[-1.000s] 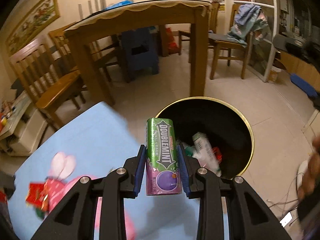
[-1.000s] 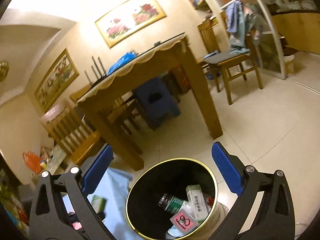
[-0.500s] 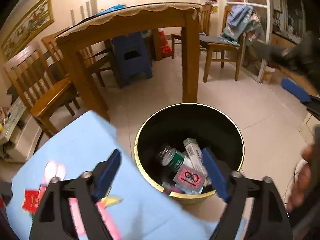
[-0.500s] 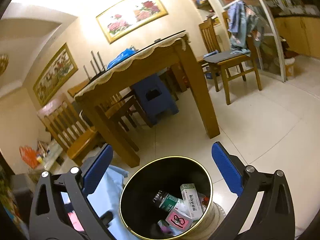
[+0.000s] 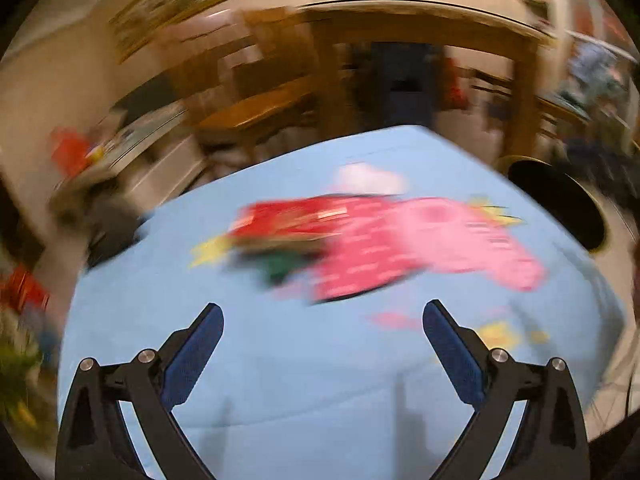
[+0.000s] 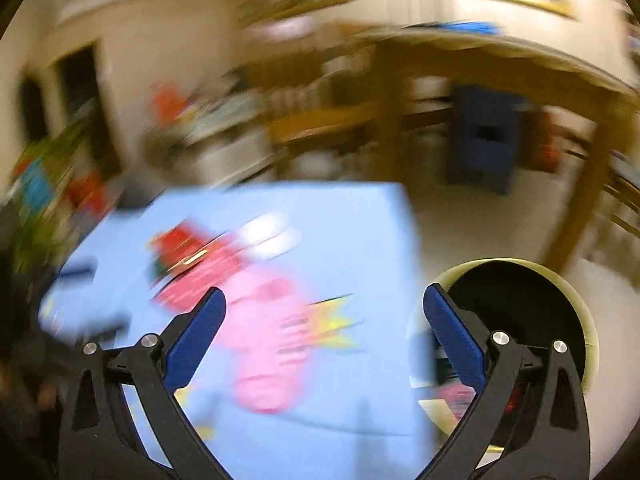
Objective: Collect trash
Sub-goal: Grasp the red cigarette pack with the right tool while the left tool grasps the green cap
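Both views are blurred by motion. My left gripper (image 5: 322,340) is open and empty over a light blue cloth (image 5: 312,380) with a pink cartoon print. A red and green packet (image 5: 288,228) lies on the cloth ahead of it. The black bin with a gold rim (image 5: 560,204) stands at the right edge. My right gripper (image 6: 324,328) is open and empty over the same cloth (image 6: 340,232). The red packet (image 6: 188,246) lies to its front left. The bin (image 6: 528,308) stands at its right, with trash (image 6: 456,394) dimly seen inside.
A wooden dining table (image 5: 424,20) with chairs (image 5: 260,108) and a blue stool (image 5: 404,80) stands behind the cloth. A cluttered low shelf (image 5: 132,144) is at the left. Tiled floor (image 6: 480,232) lies between the cloth and the table.
My left gripper let the Doublemint pack go into the bin, opened, and swung left over the cloth. My right gripper also swung left, so the bin now sits at its right.
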Action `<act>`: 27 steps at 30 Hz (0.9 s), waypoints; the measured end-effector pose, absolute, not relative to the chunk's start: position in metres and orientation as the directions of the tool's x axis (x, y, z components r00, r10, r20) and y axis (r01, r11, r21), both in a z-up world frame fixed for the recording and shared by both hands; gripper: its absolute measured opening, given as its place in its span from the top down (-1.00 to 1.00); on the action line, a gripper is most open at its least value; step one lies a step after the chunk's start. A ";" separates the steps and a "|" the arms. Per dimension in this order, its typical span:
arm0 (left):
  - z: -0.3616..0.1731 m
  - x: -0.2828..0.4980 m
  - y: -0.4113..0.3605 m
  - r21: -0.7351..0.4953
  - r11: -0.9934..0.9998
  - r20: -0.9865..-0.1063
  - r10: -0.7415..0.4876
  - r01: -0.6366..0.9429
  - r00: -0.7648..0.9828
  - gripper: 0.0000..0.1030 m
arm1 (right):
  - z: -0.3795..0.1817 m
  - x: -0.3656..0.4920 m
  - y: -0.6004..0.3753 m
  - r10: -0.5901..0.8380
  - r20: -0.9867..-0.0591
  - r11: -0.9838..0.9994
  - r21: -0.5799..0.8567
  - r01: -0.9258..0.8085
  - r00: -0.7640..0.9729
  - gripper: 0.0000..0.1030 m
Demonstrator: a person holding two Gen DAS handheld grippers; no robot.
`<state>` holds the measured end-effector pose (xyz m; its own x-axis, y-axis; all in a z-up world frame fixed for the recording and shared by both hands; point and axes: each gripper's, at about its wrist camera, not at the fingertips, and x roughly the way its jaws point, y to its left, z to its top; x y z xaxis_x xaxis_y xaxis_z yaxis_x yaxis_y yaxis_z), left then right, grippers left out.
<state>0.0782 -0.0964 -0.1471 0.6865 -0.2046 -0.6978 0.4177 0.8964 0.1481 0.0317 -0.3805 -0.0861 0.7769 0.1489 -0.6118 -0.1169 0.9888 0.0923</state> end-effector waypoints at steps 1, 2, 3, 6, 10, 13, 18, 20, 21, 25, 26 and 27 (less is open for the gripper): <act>-0.146 0.085 -0.076 0.145 0.916 -0.691 -0.177 0.374 0.701 -0.87 | -0.090 0.038 -0.359 0.190 -0.629 0.981 0.083 -0.178 0.754 -0.89; -0.145 0.090 -0.063 0.141 0.928 -0.686 -0.159 0.344 0.710 -0.87 | -0.095 0.048 -0.333 0.237 -0.650 0.965 0.072 -0.252 0.722 -0.89; -0.143 0.097 -0.043 0.130 0.944 -0.679 -0.139 0.304 0.721 -0.87 | -0.095 0.054 -0.315 0.257 -0.662 0.955 0.060 -0.292 0.704 -0.89; -0.140 0.112 0.002 0.071 0.974 -0.676 -0.110 0.213 0.729 -0.87 | -0.092 0.083 -0.269 0.289 -0.706 0.933 0.057 -0.356 0.647 -0.89; -0.137 0.125 0.033 -0.018 0.989 -0.698 -0.116 0.145 0.707 -0.87 | -0.088 0.144 -0.242 0.387 -0.745 0.922 0.320 -0.218 0.543 -0.89; -0.130 0.126 0.043 -0.048 0.992 -0.690 -0.119 0.119 0.714 -0.87 | -0.099 0.180 -0.237 0.403 -0.752 0.872 0.488 0.031 0.521 -0.89; -0.119 0.126 0.061 -0.097 0.991 -0.668 -0.137 0.097 0.731 -0.87 | -0.114 0.210 -0.214 0.249 -0.824 0.884 0.408 0.228 0.509 -0.89; -0.118 0.125 0.067 -0.115 0.990 -0.669 -0.141 0.086 0.730 -0.87 | -0.122 0.220 -0.205 0.210 -0.841 0.891 0.375 0.257 0.499 -0.89; -0.117 0.125 0.072 -0.131 0.988 -0.669 -0.149 0.081 0.728 -0.87 | -0.125 0.220 -0.203 0.199 -0.843 0.892 0.367 0.265 0.500 -0.89; -0.119 0.125 0.084 -0.165 0.984 -0.678 -0.163 0.068 0.717 -0.87 | -0.124 0.222 -0.189 0.096 -0.841 0.932 0.264 0.249 0.532 -0.89; -0.119 0.125 0.087 -0.176 0.982 -0.681 -0.170 0.066 0.712 -0.87 | -0.120 0.225 -0.187 0.070 -0.844 0.949 0.221 0.226 0.532 -0.89; -0.120 0.125 0.090 -0.190 0.980 -0.683 -0.180 0.065 0.708 -0.87 | -0.119 0.225 -0.189 0.078 -0.840 0.957 0.214 0.196 0.537 -0.89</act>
<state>0.1250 0.0897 -0.1195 0.7083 -0.1796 -0.6827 0.0654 0.9796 -0.1899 0.2255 -0.1887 -0.1194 0.5368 0.0781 -0.8401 0.1962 0.9569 0.2143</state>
